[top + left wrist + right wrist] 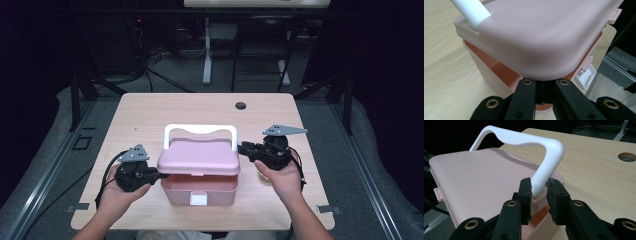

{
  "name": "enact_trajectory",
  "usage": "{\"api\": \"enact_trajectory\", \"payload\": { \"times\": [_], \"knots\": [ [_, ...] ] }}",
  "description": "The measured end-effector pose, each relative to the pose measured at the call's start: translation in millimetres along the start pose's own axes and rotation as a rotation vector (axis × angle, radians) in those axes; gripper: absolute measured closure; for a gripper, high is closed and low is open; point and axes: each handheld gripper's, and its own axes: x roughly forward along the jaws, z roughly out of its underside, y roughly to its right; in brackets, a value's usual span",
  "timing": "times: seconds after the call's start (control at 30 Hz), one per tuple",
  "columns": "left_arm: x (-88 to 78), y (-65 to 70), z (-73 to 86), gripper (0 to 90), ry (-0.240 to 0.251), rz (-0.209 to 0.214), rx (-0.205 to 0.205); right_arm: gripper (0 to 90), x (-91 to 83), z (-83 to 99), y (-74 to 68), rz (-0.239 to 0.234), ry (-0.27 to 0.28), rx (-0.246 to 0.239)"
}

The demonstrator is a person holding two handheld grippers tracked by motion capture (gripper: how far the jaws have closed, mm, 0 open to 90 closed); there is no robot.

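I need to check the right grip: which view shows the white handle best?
The right gripper view: the handle arches whole, its near leg between the right gripper. The high view shows it small above the lid; the left gripper view catches one end.

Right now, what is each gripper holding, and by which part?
The right gripper clamps the white handle near its base. The left gripper is shut at the pink box's corner under the lid.

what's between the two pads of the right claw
The near end of the white handle of the pink box stands between the right claw's pads, as the right gripper view shows.
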Motion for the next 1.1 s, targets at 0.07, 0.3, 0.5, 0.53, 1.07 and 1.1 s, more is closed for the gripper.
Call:
{"api": "enact_trajectory", "payload": {
  "times": [0.07,0.3,0.5,0.53,1.07,1.1],
  "knots": [
    [-1.0,-0.4,-2.2,90.0,0.003,-0.003,0.003,73.8,-3.2,1.3,0.0,0.007,0.007,-0.003],
    [-4.1,-1.4,-8.8,90.0,0.015,-0.005,0.000,76.0,-8.9,4.7,0.7,0.026,0.026,-0.003],
    [-6.7,-2.7,-15.6,90.0,0.022,-0.005,-0.004,77.7,-12.7,11.0,0.2,0.039,0.037,-0.004],
    [-6.8,-3.1,-16.6,90.0,0.026,-0.008,-0.002,78.2,-12.8,12.7,0.2,0.041,0.040,-0.006],
    [-10.4,-6.3,-31.8,90.0,0.036,-0.027,-0.009,82.5,-3.9,41.5,-9.9,0.020,0.005,-0.024],
    [-10.6,-6.5,-32.5,90.0,0.036,-0.028,-0.008,83.0,-3.3,42.5,-10.8,0.016,0.001,-0.026]
  ]
}}
